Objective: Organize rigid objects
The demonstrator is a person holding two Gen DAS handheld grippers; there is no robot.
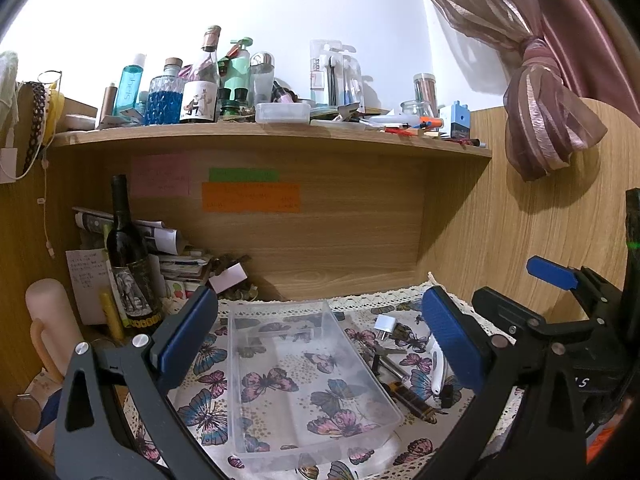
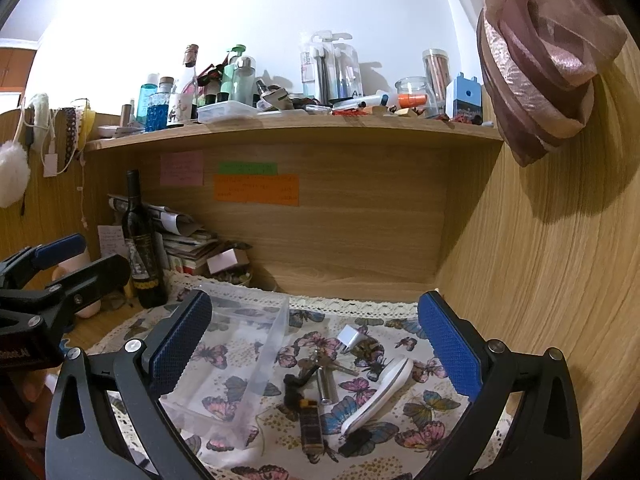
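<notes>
A clear plastic tray (image 1: 308,380) is seen at the lower centre of the left wrist frame, lying on a butterfly-print cloth (image 1: 208,412) that covers the worktop. The left tongs (image 1: 320,340) are held wide apart, one blue pad on either side of the tray, with nothing clasped. In the right wrist frame the right tongs (image 2: 316,344) are likewise spread apart and hold nothing. Between their pads, in the lower centre of that frame, a cluster of small items is laid on the cloth just beside the tray's right wall: a white plug adapter (image 2: 349,337), a bunch of keys (image 2: 320,364), a metal cylinder (image 2: 325,388), a dark patterned lighter (image 2: 311,426) and a white oblong device (image 2: 380,396). A dark wine bottle (image 1: 130,256) is stood upright at the left of the left wrist frame, under a cluttered wooden shelf (image 1: 272,140).
</notes>
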